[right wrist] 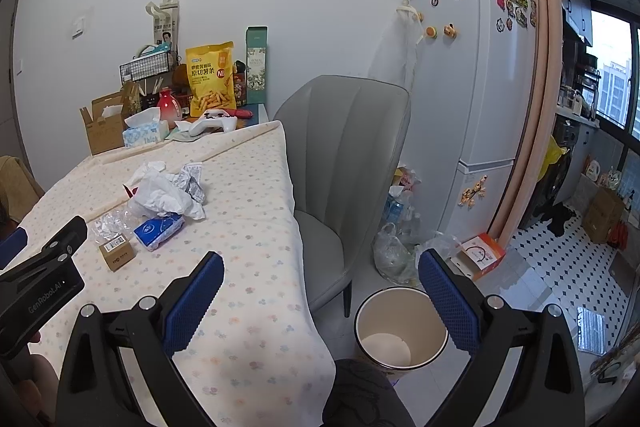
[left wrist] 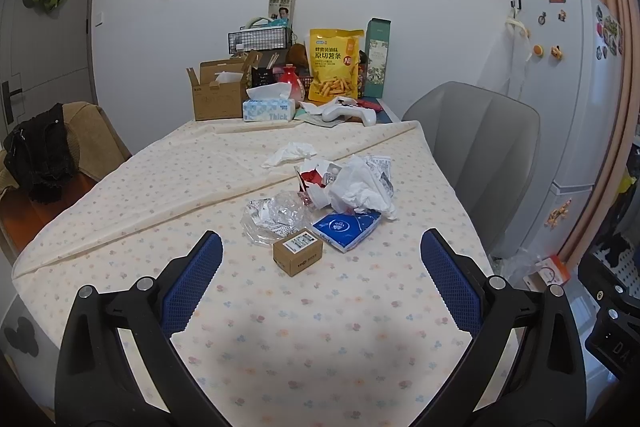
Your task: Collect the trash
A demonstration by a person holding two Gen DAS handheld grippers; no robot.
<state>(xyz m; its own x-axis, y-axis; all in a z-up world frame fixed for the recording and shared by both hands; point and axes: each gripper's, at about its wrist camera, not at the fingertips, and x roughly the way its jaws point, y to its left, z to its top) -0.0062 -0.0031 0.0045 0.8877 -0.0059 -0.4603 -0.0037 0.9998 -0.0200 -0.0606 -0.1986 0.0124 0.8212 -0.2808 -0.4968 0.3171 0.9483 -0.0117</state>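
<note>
A pile of trash lies mid-table: a small brown cardboard box point(left wrist: 298, 253) point(right wrist: 116, 251), a blue tissue packet point(left wrist: 347, 228) point(right wrist: 159, 229), clear crumpled plastic point(left wrist: 276, 217), crumpled white paper point(left wrist: 358, 187) point(right wrist: 162, 195) over a red wrapper point(left wrist: 310, 179), and a white tissue point(left wrist: 290, 153) farther back. My left gripper point(left wrist: 320, 279) is open and empty, above the table just short of the box. My right gripper point(right wrist: 320, 295) is open and empty over the table's right edge, above a round white bin point(right wrist: 400, 331) on the floor. The left gripper's body point(right wrist: 44, 279) shows at the left.
A grey chair point(left wrist: 480, 147) point(right wrist: 344, 163) stands at the table's right side. The table's back holds a tissue box point(left wrist: 268, 109), cardboard box point(left wrist: 218, 91), yellow snack bag point(left wrist: 334, 67) and white game controller point(left wrist: 348, 111). A white fridge point(right wrist: 472, 87) and plastic bags point(right wrist: 396, 251) stand beyond the chair.
</note>
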